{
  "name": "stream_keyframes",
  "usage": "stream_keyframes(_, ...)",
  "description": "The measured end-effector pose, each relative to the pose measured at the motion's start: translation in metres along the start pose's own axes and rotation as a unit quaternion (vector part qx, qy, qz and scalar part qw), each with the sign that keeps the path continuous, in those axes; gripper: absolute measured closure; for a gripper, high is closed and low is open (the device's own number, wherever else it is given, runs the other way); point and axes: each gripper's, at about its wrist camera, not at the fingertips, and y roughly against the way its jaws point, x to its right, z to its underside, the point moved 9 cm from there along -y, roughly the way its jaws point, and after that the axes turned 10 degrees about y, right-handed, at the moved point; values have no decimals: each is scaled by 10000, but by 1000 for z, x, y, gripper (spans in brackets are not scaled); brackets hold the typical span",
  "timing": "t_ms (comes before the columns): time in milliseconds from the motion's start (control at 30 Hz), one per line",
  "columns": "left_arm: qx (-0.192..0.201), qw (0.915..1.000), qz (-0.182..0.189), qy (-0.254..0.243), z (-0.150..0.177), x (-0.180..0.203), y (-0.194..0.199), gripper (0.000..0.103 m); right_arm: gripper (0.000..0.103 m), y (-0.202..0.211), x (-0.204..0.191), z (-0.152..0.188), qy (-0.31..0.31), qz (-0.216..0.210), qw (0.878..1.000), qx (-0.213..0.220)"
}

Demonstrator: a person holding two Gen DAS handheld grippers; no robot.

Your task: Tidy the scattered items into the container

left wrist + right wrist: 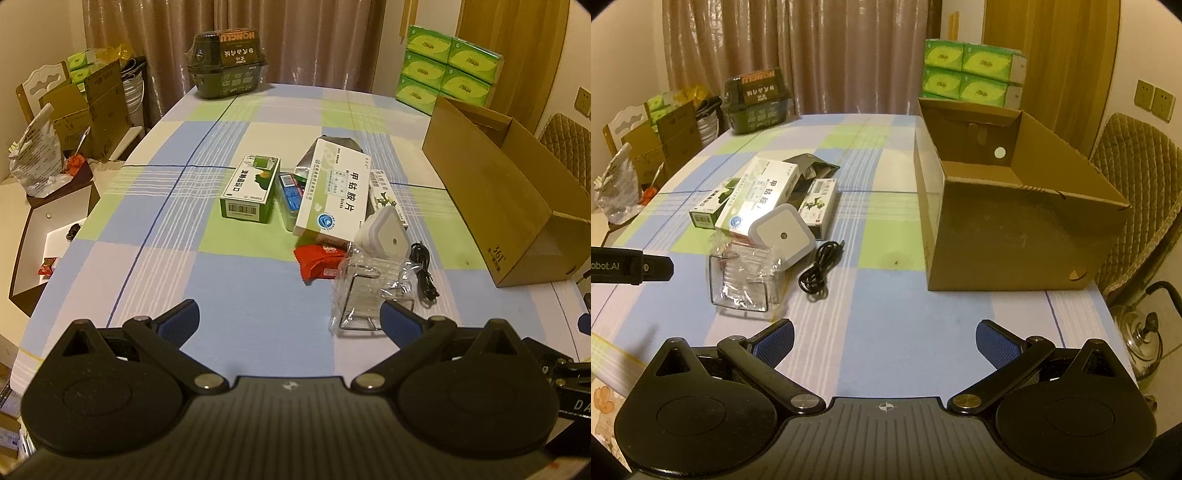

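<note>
Both the left gripper point(290, 321) and right gripper point(884, 341) hovered with blue-padded fingers apart, holding nothing. Beyond lay crinkled clear plastic packaging point(746, 277), a coiled black cable point(818, 271), a rounded white plug-in device point(781, 234) and stacked medicine boxes point(332, 194) on the checked counter point(886, 206); the open cardboard box point(1015, 221) stood right.

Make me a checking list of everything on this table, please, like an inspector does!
Surface: checked tablecloth, flat, bare near the grippers.
Job's things: cardboard box open, nothing seen inside; medicine boxes piled together; white square gadget leaning on the pile; red packet partly under it; crinkly clear plastic pack nearest the grippers.
Clutter: dark tub at the far end; green tissue packs behind the box.
Grippers: left gripper and right gripper open, holding nothing.
Cables: black cable coiled loose beside the pile.
Surroundings: curtains, padded chair, more cartons at the left.
</note>
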Motion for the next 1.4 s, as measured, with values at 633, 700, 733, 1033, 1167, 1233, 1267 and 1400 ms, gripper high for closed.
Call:
stream_keyframes(633, 101, 9993, 231, -286, -6, 12, 2, 1, 2, -1, -11, -15, 212, -114, 9994, 238)
stream_keyframes(700, 61, 9988, 242, -432, -6, 16, -2, 1, 2, -4, -13, -21, 335, -120, 9990, 288)
stream_keyframes(733, 20, 9985, 267, -481, -6, 18, -5, 1, 2, -6, -13, -23, 378, -107, 9988, 292)
stream_keyframes(1033, 55, 9929, 367, -1126, 11, 46, -38, 1, 2, -30, 11, -23, -391, -143, 9991, 51)
stream_keyframes(1167, 172, 9922, 293, -1197, 13, 57, -55, 1, 2, -40, 13, -21, -431, -182, 9989, -17)
stream_keyframes(1233, 170, 9931, 267, -1127, 14, 59, -64, 1, 2, -45, 15, -20, -464, -174, 9988, -35)
stream_keyframes(1267, 173, 9936, 250, -1085, 15, 60, -68, 1, 2, -48, 18, -19, -509, -162, 9986, -54)
stream_keyframes(1400, 112, 9938, 276, -1073, 18, 63, -77, 1, 2, -56, 30, -15, -791, -141, 9967, -145)
